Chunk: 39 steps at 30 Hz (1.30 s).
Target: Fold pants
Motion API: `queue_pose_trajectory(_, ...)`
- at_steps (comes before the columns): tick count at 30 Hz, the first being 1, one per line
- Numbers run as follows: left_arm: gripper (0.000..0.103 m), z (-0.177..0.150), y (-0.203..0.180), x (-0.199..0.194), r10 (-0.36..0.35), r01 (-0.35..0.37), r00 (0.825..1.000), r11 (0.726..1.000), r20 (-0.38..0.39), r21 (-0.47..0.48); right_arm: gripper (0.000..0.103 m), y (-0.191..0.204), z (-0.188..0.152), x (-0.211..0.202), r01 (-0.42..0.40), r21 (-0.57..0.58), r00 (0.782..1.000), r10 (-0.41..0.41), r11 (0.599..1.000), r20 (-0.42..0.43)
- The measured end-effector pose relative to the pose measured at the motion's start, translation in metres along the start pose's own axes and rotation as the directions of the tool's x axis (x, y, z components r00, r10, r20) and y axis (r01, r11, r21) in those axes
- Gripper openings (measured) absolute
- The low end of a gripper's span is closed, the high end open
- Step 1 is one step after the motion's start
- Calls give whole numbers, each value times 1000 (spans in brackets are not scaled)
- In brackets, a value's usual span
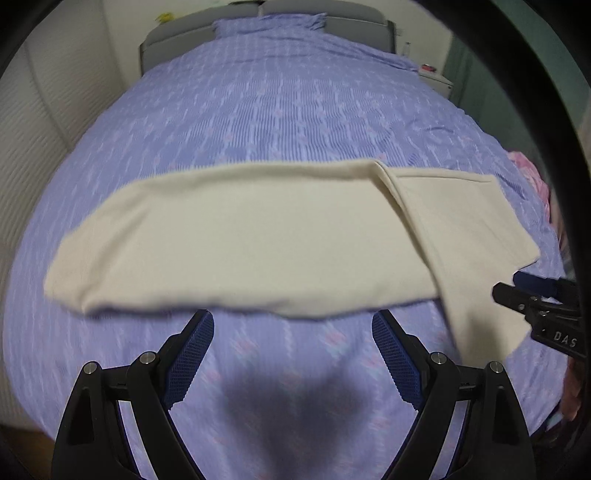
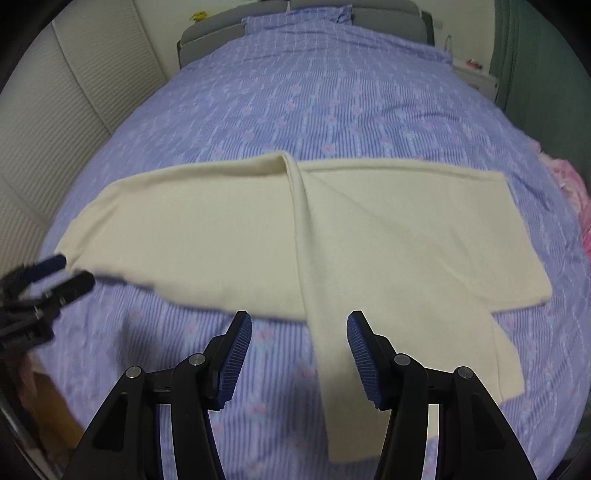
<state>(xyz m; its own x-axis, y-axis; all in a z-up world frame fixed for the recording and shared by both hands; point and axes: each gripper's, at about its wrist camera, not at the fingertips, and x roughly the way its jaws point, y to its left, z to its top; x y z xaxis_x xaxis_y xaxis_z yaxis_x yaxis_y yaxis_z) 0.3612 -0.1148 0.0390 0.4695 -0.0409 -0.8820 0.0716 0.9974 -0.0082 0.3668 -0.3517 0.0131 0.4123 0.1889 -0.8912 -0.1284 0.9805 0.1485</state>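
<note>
Cream pants [image 1: 240,236] lie flat across the purple bedspread [image 1: 280,103], legs folded together, stretching left to right; they also show in the right wrist view [image 2: 221,236]. A narrower cream part [image 2: 369,350] runs from the fold toward me on the right. My left gripper [image 1: 291,328] is open and empty, just short of the pants' near edge. My right gripper [image 2: 299,328] is open and empty, its fingers above the near cream strip. Each gripper shows in the other's view: the right one [image 1: 532,291] by the pants' right end, the left one [image 2: 62,275] by the left end.
The bed [image 2: 314,92] has a grey headboard [image 2: 229,35] at the far end. A white ribbed wall panel [image 2: 74,96] stands on the left. A white nightstand [image 2: 476,75] is at the far right. Pink fabric [image 2: 576,192] lies at the bed's right edge.
</note>
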Motion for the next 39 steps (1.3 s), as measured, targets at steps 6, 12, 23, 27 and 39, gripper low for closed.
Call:
queue_pose_trajectory(6, 88, -30, -31, 14, -37, 37, 999, 999, -32, 11, 55, -8, -36, 11, -3, -43, 997, 0, 999, -78)
queue_pose_trajectory(12, 88, -46, -50, 35, -34, 39, 998, 993, -47, 112, 55, -14, -73, 33, 58, -4, 987, -57, 998, -152)
queue_pose_trajectory(23, 88, -82, -65, 57, -74, 81, 993, 993, -88, 80, 53, -10, -112, 73, 206, -133, 961, -227, 969, -160)
queue_pose_trajectory(27, 88, -95, -72, 61, -69, 73, 991, 997, -116, 36, 49, -11, -119, 77, 220, -198, 957, -251, 955, -147)
queue_pose_trajectory(39, 87, -61, -99, 34, -83, 82, 996, 996, -32, -29, 7, -76, -47, -27, 262, -66, 964, -258, 963, 65)
